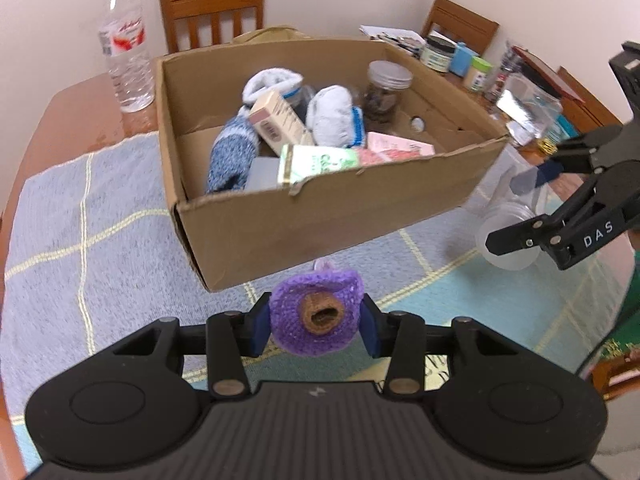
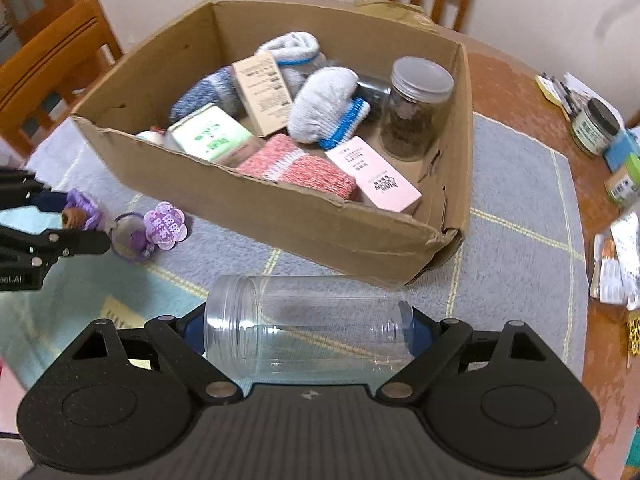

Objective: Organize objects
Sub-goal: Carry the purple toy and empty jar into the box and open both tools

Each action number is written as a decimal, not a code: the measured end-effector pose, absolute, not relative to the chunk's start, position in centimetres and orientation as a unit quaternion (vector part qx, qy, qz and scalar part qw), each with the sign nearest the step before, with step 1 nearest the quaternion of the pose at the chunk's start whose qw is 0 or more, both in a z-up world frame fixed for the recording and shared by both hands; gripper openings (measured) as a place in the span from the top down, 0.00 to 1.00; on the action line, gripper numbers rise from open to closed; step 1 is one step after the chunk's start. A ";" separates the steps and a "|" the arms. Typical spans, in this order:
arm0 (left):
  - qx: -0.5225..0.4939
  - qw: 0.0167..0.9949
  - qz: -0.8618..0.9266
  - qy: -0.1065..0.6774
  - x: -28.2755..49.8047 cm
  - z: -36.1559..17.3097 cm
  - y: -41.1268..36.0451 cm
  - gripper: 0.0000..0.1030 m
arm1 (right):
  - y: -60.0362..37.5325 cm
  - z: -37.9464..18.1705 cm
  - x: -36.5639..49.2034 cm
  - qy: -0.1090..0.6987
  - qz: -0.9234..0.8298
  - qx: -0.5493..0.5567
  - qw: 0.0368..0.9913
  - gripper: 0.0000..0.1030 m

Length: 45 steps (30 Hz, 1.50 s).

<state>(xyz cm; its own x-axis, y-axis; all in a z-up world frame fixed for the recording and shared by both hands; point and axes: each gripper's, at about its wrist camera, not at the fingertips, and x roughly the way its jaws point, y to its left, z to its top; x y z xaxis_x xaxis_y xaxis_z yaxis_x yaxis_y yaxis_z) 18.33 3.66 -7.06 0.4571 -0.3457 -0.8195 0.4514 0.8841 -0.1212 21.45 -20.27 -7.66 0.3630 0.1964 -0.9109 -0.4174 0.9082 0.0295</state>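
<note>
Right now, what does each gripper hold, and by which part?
Left gripper: purple crocheted toy, by its sides. Right gripper: clear jar, lying sideways, by its two ends.

Open brown cardboard box (image 2: 280, 216) on the grey checked cloth, holding rolled socks, cartons and a lidded jar. Purple crocheted toy with brown centre (image 1: 316, 312), held off the cloth before the box's near wall. Clear, empty, lidless plastic jar (image 2: 308, 328), lying sideways, near the box's front corner.
</note>
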 end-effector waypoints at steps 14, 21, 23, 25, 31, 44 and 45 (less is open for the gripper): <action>0.089 0.833 -0.267 0.477 18.1 1.2 2.7 0.59 | -19.9 -0.8 20.3 0.505 0.262 -0.176 0.803 0.10; 0.079 0.841 -0.280 0.456 18.9 6.6 2.0 0.59 | -19.6 2.0 21.6 0.487 0.277 -0.177 0.809 0.10; 0.081 0.848 -0.284 0.439 19.6 8.1 1.7 0.59 | -19.5 2.7 22.2 0.476 0.279 -0.178 0.815 0.10; 0.082 0.857 -0.284 0.421 20.5 9.3 1.4 0.59 | -19.3 3.3 23.1 0.466 0.280 -0.177 0.820 0.10; 0.093 0.870 -0.276 0.398 24.5 10.2 0.4 0.59 | -18.3 3.5 26.0 0.460 0.275 -0.175 0.826 0.10; 0.082 0.873 -0.214 0.430 33.3 5.8 1.4 0.46 | -18.4 2.5 30.8 0.463 0.263 -0.122 0.838 0.00; 0.083 0.876 -0.200 0.431 33.7 5.5 1.5 0.37 | -18.5 2.4 30.8 0.464 0.260 -0.124 0.838 0.00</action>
